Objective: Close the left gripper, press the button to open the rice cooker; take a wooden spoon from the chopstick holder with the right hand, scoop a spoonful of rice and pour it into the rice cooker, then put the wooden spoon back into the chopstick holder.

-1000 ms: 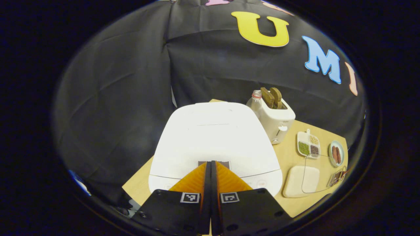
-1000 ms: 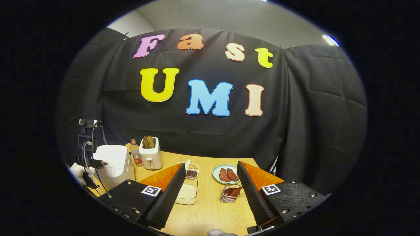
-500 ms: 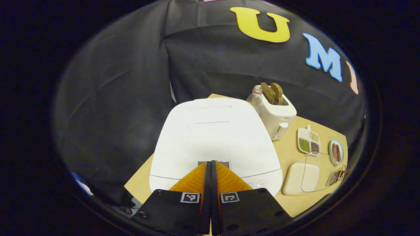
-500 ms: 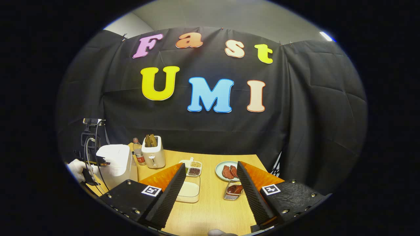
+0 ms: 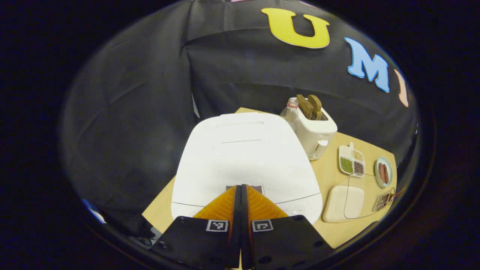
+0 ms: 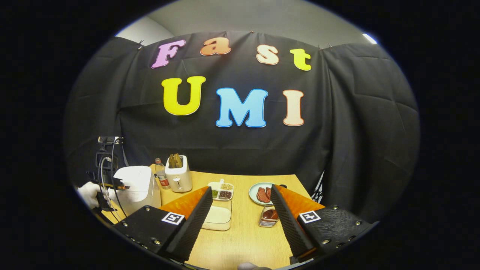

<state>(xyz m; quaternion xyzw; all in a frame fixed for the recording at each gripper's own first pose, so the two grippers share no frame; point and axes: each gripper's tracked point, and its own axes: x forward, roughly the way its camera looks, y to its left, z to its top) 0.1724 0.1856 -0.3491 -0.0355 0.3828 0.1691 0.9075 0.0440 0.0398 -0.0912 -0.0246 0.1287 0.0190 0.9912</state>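
Observation:
The white rice cooker point(image 5: 243, 157) stands with its lid down at the table's left end. My left gripper point(image 5: 240, 186) is shut with nothing in it, its tips resting on the small grey button point(image 5: 258, 187) at the lid's front edge. In the right gripper view the cooker point(image 6: 137, 183) is at far left, with a white-gloved hand point(image 6: 88, 193) beside it. My right gripper point(image 6: 241, 189) hangs open above the table. The metal chopstick holder point(image 6: 268, 218) with the wooden spoon point(image 6: 270, 214) lies just inside its right finger. The clear rice box point(image 6: 218, 217) lies by its left finger.
A white toaster point(image 6: 179, 176) with bread and a small bottle point(image 6: 161, 177) stand behind the cooker. A divided dish point(image 6: 222, 190) of grains and a plate point(image 6: 255, 187) of meat sit mid-table. The wooden table point(image 6: 240, 243) ends at the black cloth.
The left gripper stays shut on the button, barely shifted, and the lid stays down. The right gripper, still open, has drifted slightly forward, so the holder and rice box sit nearer its fingers.

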